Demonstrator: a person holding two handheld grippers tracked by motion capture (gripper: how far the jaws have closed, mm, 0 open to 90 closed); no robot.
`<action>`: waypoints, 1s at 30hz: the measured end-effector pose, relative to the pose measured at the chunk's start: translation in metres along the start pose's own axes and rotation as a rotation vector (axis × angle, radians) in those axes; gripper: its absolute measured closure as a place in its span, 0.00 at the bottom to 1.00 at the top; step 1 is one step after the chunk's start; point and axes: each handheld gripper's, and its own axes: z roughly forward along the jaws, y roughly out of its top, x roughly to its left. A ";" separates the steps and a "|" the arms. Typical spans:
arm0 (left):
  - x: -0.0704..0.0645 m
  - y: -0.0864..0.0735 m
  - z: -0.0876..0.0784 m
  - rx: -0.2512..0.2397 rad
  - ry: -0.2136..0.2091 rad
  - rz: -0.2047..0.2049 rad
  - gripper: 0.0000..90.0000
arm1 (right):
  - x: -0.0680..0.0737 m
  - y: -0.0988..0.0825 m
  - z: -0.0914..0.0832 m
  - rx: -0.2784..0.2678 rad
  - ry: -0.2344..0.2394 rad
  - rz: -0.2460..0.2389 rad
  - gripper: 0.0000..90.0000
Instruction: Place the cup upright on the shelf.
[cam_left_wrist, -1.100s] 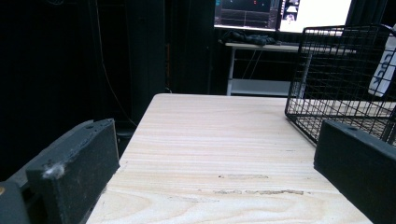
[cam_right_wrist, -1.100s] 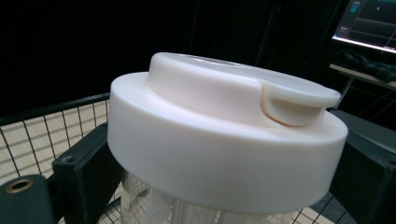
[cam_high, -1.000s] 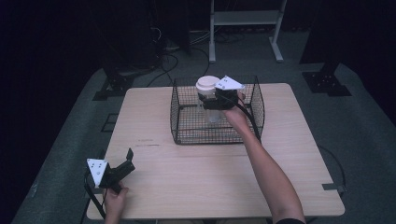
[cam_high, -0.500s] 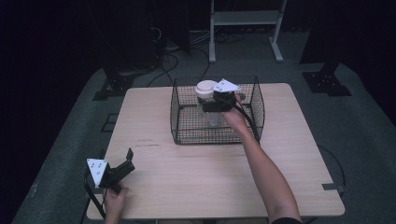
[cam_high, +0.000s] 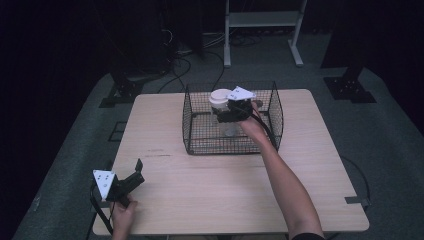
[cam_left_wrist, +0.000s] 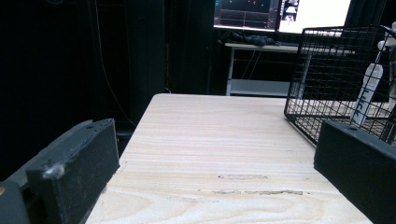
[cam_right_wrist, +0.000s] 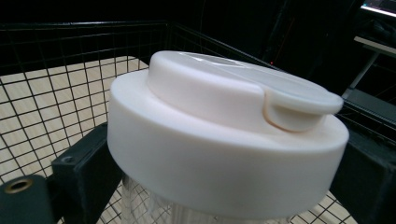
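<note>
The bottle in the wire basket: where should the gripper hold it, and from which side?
Grip the bottle on its clear body just under the wide white lid, coming from above through the basket's open top. The overhanging lid stops slipping, as the right gripper shows.

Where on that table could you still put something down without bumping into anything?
The bare wood between the wire basket and the left gripper is free, as is the table's right side past the forearm. Inside the basket it is crowded: the right gripper holds a white-lidded bottle there.
</note>
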 end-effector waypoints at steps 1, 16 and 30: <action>0.000 0.000 0.000 0.001 0.001 0.000 0.00 | 0.000 0.000 -0.001 0.004 0.003 0.000 0.07; 0.000 0.000 0.000 0.002 0.002 0.003 0.00 | -0.006 0.000 -0.016 0.047 0.029 -0.039 0.05; -0.001 0.000 0.000 0.004 0.003 0.007 0.00 | -0.011 -0.003 -0.024 0.069 0.061 -0.038 0.03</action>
